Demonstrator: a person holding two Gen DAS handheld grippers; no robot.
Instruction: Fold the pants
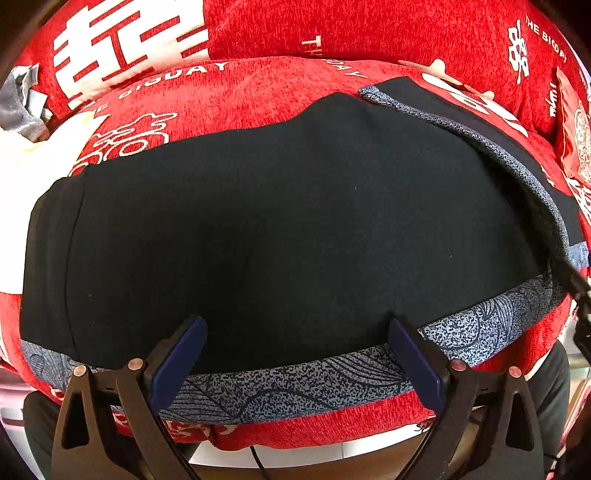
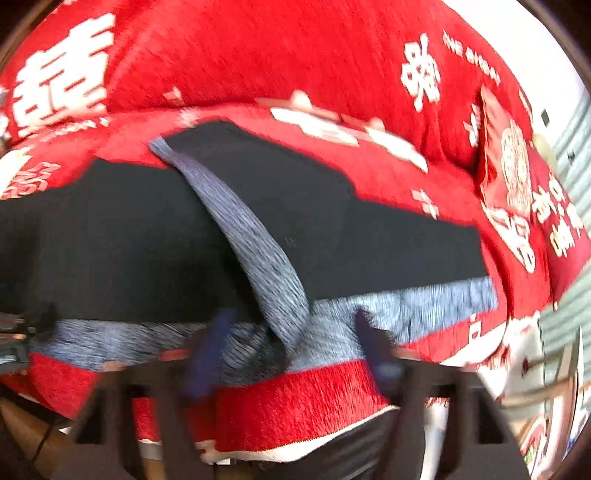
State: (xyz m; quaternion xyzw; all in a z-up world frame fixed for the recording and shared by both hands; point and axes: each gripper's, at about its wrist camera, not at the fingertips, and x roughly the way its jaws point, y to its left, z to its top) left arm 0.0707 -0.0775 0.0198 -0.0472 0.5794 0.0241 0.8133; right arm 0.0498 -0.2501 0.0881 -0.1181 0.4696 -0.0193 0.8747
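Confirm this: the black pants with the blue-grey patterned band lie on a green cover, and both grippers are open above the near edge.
Not quite: the cover is red with white lettering, not green, as the left wrist view shows. The pants do lie on it, and the left gripper and right gripper are open.

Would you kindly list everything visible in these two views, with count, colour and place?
pants: one, black with blue-grey patterned side trim, lying flat on the sofa seat, partly folded
sofa cover: one, red with white characters, over seat and backrest
red packet: one, red with pale print, at the far right of the seat
grey cloth: one, at the far left
left gripper: open, over the trim
right gripper: open, blurred, at the near trim
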